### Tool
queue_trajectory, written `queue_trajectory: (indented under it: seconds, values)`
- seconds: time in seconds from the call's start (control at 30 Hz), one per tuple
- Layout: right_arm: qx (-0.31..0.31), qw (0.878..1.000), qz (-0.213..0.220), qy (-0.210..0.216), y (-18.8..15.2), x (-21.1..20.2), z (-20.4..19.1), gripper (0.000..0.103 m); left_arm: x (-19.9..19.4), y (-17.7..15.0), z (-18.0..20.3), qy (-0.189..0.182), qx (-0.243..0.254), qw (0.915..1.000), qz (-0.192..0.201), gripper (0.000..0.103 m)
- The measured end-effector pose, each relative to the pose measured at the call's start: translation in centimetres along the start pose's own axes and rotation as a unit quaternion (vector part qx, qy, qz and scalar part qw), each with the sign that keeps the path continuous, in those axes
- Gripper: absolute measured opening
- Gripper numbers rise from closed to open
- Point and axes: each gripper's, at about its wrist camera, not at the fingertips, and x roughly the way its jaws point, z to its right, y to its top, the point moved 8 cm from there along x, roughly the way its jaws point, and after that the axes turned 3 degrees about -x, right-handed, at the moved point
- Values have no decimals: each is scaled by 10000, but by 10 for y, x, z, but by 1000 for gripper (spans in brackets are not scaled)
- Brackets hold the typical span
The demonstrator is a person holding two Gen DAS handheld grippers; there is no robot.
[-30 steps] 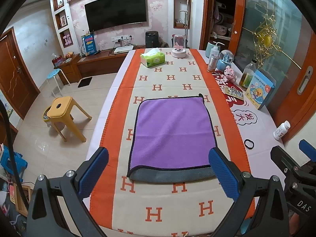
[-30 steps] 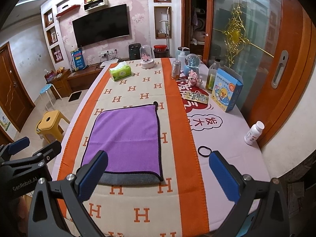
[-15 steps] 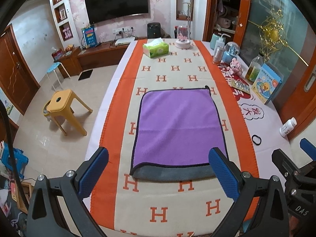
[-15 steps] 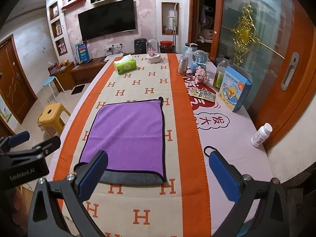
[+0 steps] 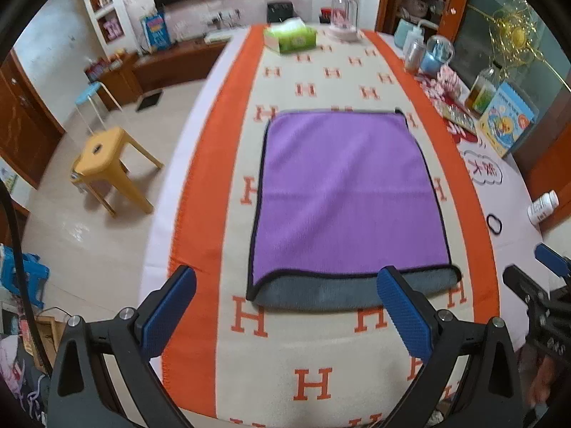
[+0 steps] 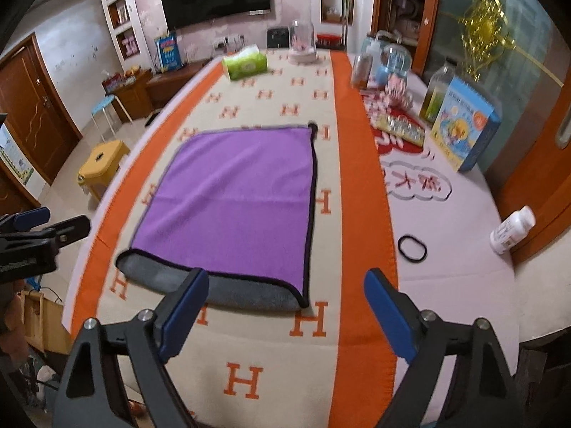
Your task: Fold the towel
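Observation:
A purple towel (image 5: 346,192) with a black hem lies flat on the orange and cream table runner (image 5: 314,353). Its grey underside shows in a strip along the near edge (image 5: 353,292). It also shows in the right wrist view (image 6: 235,203). My left gripper (image 5: 285,310) is open and empty, above the near edge of the towel, towards its left corner. My right gripper (image 6: 285,306) is open and empty, above the near right corner. Each gripper shows at the edge of the other's view, the right one (image 5: 542,292) and the left one (image 6: 35,239).
A black hair tie (image 6: 412,248) and a white bottle (image 6: 512,230) lie right of the runner. A book (image 6: 464,132), bottles and trinkets stand at the far right, a green tissue box (image 5: 291,37) at the far end. A yellow stool (image 5: 107,164) stands left of the table.
Both grippers have moved forward and down towards the towel's near edge, so the towel looks larger. Both stay open. The towel has not moved.

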Motion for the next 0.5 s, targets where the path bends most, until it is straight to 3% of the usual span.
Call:
queue_trajectory:
  seconds: [0.13, 0.3, 0.5]
  values:
    - [-151, 9995, -234, 130, -10, 26, 3, 73, 27, -11, -7, -133, 112, 9995, -272, 101]
    - [-522, 9960, -547, 474, -22, 60, -1, 62, 55, -21, -14, -200, 639, 9970, -385, 100]
    - [-1009, 9878, -819, 857, -30, 84, -8, 52, 83, -29, -20, -621, 1058, 9905, -618, 93]
